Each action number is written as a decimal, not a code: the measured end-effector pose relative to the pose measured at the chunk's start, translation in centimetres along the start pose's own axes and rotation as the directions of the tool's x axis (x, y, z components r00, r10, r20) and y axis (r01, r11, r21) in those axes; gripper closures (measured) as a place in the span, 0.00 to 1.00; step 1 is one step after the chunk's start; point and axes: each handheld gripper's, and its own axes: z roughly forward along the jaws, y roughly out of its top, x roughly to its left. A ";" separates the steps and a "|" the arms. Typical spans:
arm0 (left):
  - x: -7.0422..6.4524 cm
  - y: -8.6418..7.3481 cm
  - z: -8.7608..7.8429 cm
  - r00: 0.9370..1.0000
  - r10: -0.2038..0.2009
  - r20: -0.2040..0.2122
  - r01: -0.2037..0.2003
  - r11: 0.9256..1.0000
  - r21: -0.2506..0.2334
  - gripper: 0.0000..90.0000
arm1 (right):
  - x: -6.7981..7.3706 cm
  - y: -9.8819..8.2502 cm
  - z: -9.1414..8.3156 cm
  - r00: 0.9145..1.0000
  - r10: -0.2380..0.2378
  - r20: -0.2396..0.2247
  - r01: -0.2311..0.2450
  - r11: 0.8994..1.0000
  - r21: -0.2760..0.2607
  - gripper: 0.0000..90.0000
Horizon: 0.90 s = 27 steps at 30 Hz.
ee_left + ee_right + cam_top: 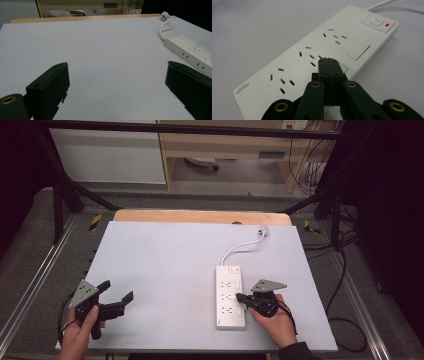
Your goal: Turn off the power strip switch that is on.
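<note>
A white power strip (230, 296) (317, 50) (192, 53) lies on the white table right of centre, its switch end away from me. Its white cable (243, 245) curls back to a plug (264, 230) near the far edge. My right gripper (239, 297) (328, 60) is shut with nothing between its jaws, its tips over the strip's right edge beside the middle sockets. I cannot tell whether they touch it. At the near left corner, my left gripper (116, 294) (117, 82) stands open over bare table, well apart from the strip.
The white table top (165, 265) has a wooden strip (200, 216) along its far edge. A dark metal frame (60, 200) surrounds the table. Cables (345, 250) lie on the floor to the right, and furniture stands beyond the far edge.
</note>
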 end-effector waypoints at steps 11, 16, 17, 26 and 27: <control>0.0 0.0 0.0 1.000 0.002 0.003 -0.002 1.000 0.001 0.06 | 0.0 0.0 0.0 1.000 -0.005 0.004 0.005 1.000 -0.003 1.00; -0.1 0.0 0.1 1.000 0.004 0.003 -0.004 1.000 0.001 0.06 | 0.1 0.0 0.0 1.000 -0.004 0.006 0.004 1.000 -0.002 1.00; -0.1 0.0 0.0 1.000 0.004 0.003 -0.004 1.000 0.000 0.06 | 0.1 0.0 0.0 1.000 -0.005 0.006 0.005 1.000 -0.002 1.00; -0.1 0.0 0.0 1.000 0.005 0.003 -0.005 1.000 0.002 0.06 | 0.1 0.0 0.0 1.000 -0.006 0.005 0.006 1.000 0.000 1.00; -0.1 0.0 0.0 1.000 0.005 0.002 -0.005 1.000 0.002 0.06 | 0.1 0.0 0.0 1.000 -0.006 0.005 0.006 1.000 0.001 1.00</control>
